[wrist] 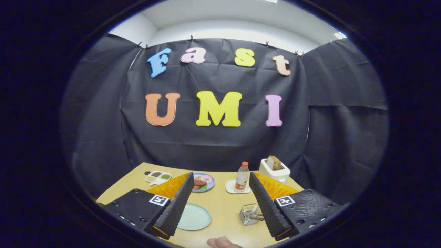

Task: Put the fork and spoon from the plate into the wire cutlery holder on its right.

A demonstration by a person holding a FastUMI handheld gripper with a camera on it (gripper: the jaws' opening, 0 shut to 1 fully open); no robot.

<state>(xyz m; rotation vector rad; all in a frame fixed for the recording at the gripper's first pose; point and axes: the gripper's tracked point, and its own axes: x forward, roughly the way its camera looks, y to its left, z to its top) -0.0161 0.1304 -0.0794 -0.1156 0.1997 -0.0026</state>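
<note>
- In the gripper view, the gripper (220, 203) is held up above the table (224, 206), looking down at it from a little way off. Its two fingers are spread wide with nothing between them.
- The pale green plate (194, 216) lies on the table just beside the left finger, which hides its near edge. I cannot see a fork or a spoon on the part of the plate that shows.
- The wire cutlery holder (251, 213) stands to the right of the plate, just beside the right finger. Something thin and shiny seems to lie in it, but it is too small to tell what.
- My guess is that the cutlery is already in the holder, and that is why the fingers are apart and empty.
- Farther back stand a bottle (242, 177) on a small dish (230, 187), a blue plate of food (203, 182), a small tray (158, 177) and a toaster (274, 169) with bread. They sit well apart from the work spot, out of the way.
- A bit of a hand (222, 243) peeks in at the near edge of the table.
</note>
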